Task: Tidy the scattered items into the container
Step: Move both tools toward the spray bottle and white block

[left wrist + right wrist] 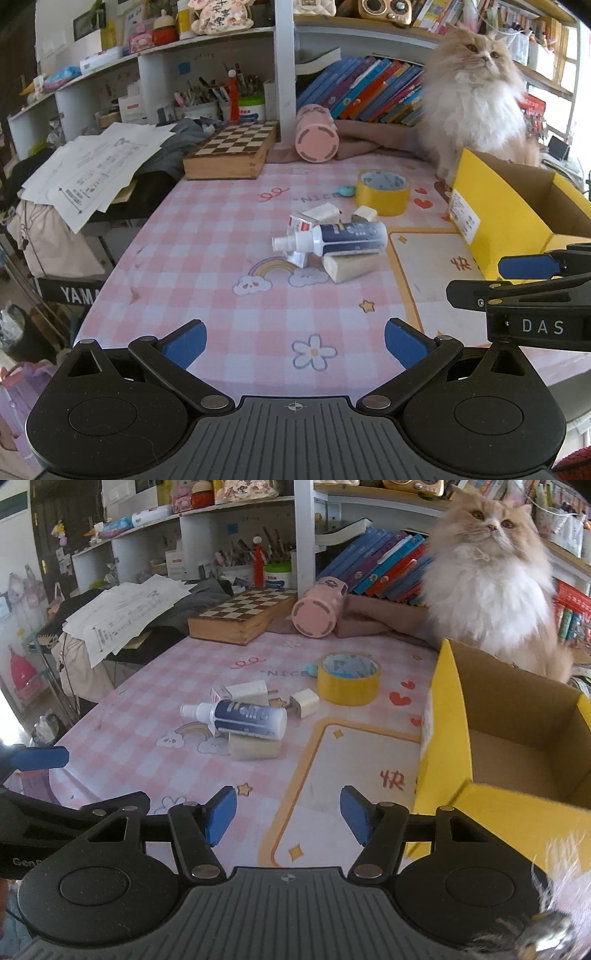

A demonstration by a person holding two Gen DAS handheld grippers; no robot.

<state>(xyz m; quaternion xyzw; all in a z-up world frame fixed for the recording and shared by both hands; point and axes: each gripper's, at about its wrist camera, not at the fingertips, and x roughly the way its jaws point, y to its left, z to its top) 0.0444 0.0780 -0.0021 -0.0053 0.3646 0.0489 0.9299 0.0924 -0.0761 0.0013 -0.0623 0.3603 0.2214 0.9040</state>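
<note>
Clutter lies ahead of both pairs of jaws, none of it gripped yet. The left gripper [295, 345] has its blue pads wide apart over bare tablecloth; the right gripper [288, 819] stands with its jaws partly apart, nothing between them either.

The pile sits well forward of the jaws: a spray bottle [334, 238] on its side, resting across a pale block [349, 266], with a small red-and-white carton [301, 223] and a white adapter [365, 213] touching or just beside it. Beyond them is a roll of yellow tape [383, 192] and a small teal thing [346, 190], too small to name. The yellow cardboard box [448, 716], open and seemingly empty, stands just to the right of the right jaws.

Risks, as I judge them:
- The bottle is a smooth, glossy plastic cylinder; closing on its round flank could squirt it out sideways or roll it off the block.
- It leans on its neighbours, so lifting one piece may shift the others.
- The tablecloth [207, 236] looks slick and printed, so nudged items would slide rather than stay.
- The fluffy cat [491, 579] sits right behind the box's far wall; a paw or a startled jump could knock the light cardboard or meet a gripper.
- The box wall is thin and tall; a loaded jaw clipping its rim might tip or push it.

The block looks matte and squared, the easiest hold. The tape is a rigid ring, wide for these pads.
</note>
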